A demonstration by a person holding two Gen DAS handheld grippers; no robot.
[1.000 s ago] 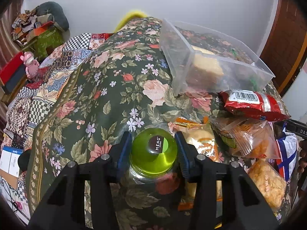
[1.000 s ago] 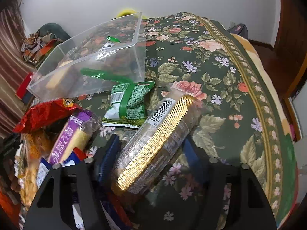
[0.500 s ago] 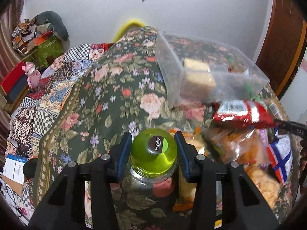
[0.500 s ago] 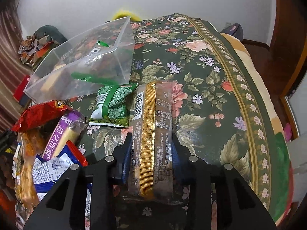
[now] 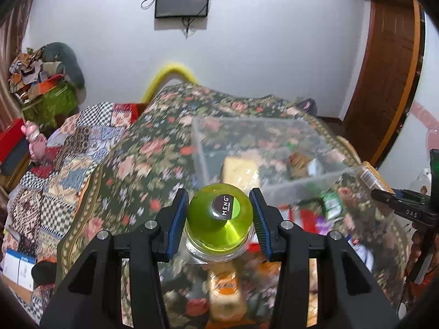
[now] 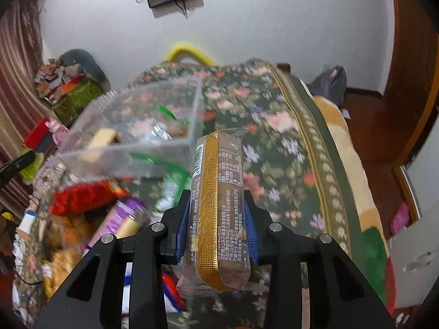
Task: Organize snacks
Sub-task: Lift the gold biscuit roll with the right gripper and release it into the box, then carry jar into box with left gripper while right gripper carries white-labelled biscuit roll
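The left gripper (image 5: 219, 218) clamps its blue pads on a clear jar with a green "MENG" lid (image 5: 219, 216), held off the floral bedspread (image 5: 153, 153). Only the right wrist view shows the right gripper (image 6: 216, 219) squeezing a long gold-striped biscuit pack (image 6: 219, 205), pointing forward and raised beside the clear plastic bin (image 6: 131, 134). Both point toward that bin, which holds a yellow packet (image 5: 240, 168). A red bag (image 6: 82, 196) and a purple packet (image 6: 120, 216) lie in the blurred pile below.
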